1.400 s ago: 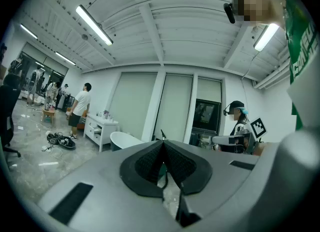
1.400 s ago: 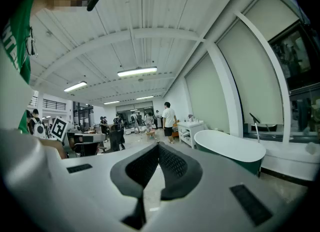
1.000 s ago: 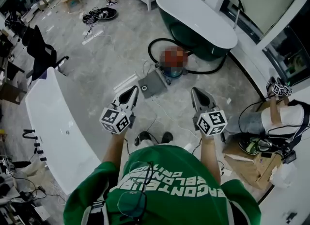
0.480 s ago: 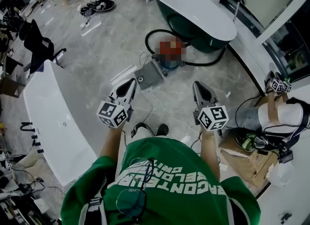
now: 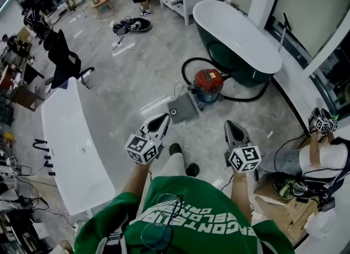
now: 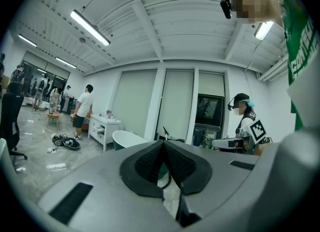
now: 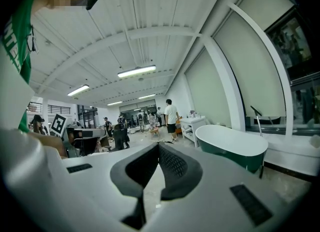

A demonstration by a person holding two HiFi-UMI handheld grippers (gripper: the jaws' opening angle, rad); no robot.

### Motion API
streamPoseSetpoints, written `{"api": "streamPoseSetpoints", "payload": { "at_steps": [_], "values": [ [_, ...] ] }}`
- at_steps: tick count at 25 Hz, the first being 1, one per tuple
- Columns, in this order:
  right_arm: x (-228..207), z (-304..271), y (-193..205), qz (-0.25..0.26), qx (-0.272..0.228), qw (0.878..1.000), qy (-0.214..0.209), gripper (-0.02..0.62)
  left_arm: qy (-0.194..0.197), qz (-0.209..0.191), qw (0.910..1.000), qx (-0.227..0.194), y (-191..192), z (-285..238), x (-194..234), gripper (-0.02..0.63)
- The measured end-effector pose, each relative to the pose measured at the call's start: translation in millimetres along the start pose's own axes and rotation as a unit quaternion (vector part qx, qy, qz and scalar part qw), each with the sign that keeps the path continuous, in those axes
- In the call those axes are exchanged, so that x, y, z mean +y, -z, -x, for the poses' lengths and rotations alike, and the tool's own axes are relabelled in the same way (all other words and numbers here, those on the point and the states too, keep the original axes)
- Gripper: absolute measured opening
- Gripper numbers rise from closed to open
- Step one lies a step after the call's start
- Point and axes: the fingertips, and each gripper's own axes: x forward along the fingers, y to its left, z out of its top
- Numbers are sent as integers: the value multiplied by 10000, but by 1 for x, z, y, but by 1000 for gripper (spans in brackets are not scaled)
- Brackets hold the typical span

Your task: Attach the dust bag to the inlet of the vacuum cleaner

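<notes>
Dust bag: the flat grey dust bag [image 5: 184, 107] lies on the floor, its far-right edge touching or just beside the vacuum cleaner [image 5: 208, 82]; its round collar hole sits at the near-left corner.
Direction from the grippers: ahead and well below, not yet within reach of either.
Lie of the bag: roughly square, set skew, its diagonal running from near left up toward the vacuum cleaner.
Nearer gripper: the left gripper [image 5: 162, 119], whose tips point almost at the collar corner; the right gripper [image 5: 230, 125] is off to the right, near the hose [image 5: 188, 63] side.
Inlet: likely facing the bag, but which side of the red drum carries it cannot be told.
Left jaws: pads meeting at the tip, nothing between them.
Right jaws: likewise closed and empty.
Step in hand: probably the approach, with both grippers needing to lower and part first.
</notes>
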Motion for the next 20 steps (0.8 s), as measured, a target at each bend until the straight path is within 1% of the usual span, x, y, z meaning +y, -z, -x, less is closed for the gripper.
{"api": "streamPoseSetpoints", "payload": {
  "at_steps": [5,9,13,16,20],
  "values": [
    [8,-14,5,-38,50,9999,-110,9,-26,-5,10000,-22,-2,3,5,3],
    [15,-23,12,-37,167,9997,-164,9,-92,114,9999,24,6,10,16,5],
    [19,-35,11,-28,212,9997,-123,8,-98,198,9998,4,10,13,30,3],
    [25,-49,9,-22,203,9998,-76,8,-76,233,9997,-27,9,16,47,3],
    [43,-76,6,18,224,9997,24,9,-33,283,9996,-88,6,27,84,3]
  ]
}}
